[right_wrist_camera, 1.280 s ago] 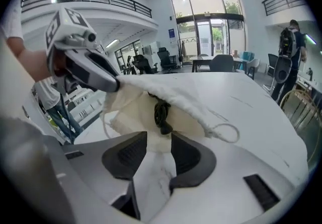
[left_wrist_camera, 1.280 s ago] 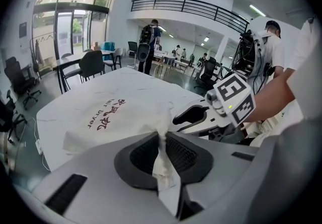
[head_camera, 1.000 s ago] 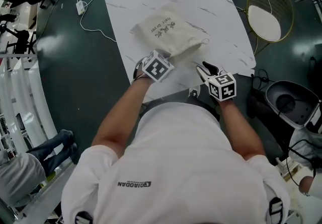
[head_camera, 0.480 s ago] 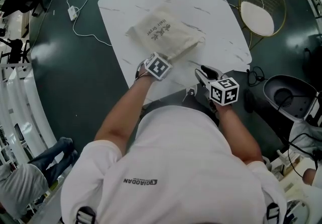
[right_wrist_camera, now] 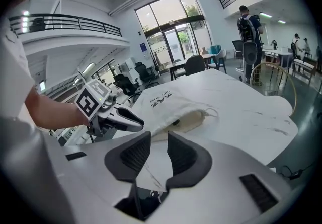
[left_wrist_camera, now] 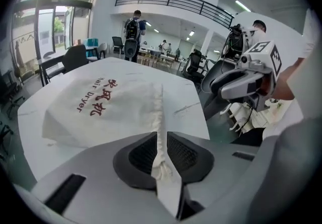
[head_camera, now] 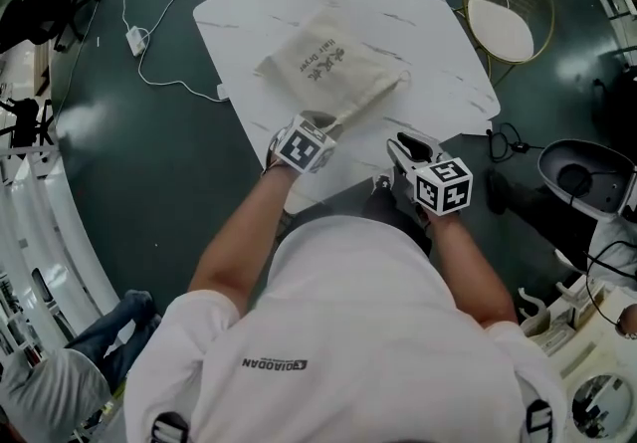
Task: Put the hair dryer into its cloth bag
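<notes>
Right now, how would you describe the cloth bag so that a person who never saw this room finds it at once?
Find the white marble-patterned table on the dark floor, beside a round gold-framed stool. On it lies a bulging cream cloth bag. Its red print reading "hair dryer" and its drawstring mouth set it apart from the plain tabletop and the stool.

We see the cloth bag (head_camera: 326,65), cream-coloured and printed "Hair Dryer" beside red characters, lying plump on the white marble table (head_camera: 428,43) toward its near edge. Its mouth (right_wrist_camera: 193,120) gapes sideways, the drawstring loop (right_wrist_camera: 214,112) trailing out. A small dark part (right_wrist_camera: 174,123) shows inside; we cannot tell what it is. The gathered hem runs up between the jaws of the left gripper (left_wrist_camera: 161,153), which have just been closing on it.
</notes>
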Motion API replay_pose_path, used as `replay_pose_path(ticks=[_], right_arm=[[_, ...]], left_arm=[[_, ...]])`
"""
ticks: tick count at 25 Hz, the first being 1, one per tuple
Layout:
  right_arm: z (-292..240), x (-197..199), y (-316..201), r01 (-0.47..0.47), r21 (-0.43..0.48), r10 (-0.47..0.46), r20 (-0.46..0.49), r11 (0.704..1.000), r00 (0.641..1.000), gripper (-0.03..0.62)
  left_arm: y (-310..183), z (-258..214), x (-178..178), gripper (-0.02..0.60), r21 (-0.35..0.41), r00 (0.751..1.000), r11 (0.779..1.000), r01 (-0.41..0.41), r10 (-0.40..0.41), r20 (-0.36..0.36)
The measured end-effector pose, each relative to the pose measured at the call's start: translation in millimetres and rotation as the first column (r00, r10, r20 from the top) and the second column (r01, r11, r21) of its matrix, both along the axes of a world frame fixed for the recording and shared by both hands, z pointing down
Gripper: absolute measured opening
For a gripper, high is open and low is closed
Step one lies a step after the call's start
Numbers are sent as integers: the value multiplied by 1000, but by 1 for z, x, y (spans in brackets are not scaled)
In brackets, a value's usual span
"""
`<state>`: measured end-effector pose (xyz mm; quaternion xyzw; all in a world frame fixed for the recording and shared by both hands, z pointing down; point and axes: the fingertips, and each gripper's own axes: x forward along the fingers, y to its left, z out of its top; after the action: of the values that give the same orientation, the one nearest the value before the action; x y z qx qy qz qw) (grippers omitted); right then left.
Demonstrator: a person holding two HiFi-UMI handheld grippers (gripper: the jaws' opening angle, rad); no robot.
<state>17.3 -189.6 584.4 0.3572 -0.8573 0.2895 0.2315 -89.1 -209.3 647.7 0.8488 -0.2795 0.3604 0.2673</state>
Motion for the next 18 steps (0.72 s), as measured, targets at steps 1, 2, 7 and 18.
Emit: replay_pose_path(ticks=[1,2,7,18], right_arm=[[-2,-5,2,-1,8,1,0,1000,1000,120],[-3,-9,4,-3,15,3,1,1000,1000,107],[-19,-29,10,-26,57,25,20,998,1000,29],[-69,-40,29,117,119,-132,128,986,983,21]], left_arm=[[0,-6,-5,74,9,1000,1000,15,-15,-26],[0,-13,-11,62,15,998,999,35,-34,-53],[8,-51,-37,31,13,979,993,116,-112,-170],[76,-123,-28,28,94,946,965,244,-216,-241]])
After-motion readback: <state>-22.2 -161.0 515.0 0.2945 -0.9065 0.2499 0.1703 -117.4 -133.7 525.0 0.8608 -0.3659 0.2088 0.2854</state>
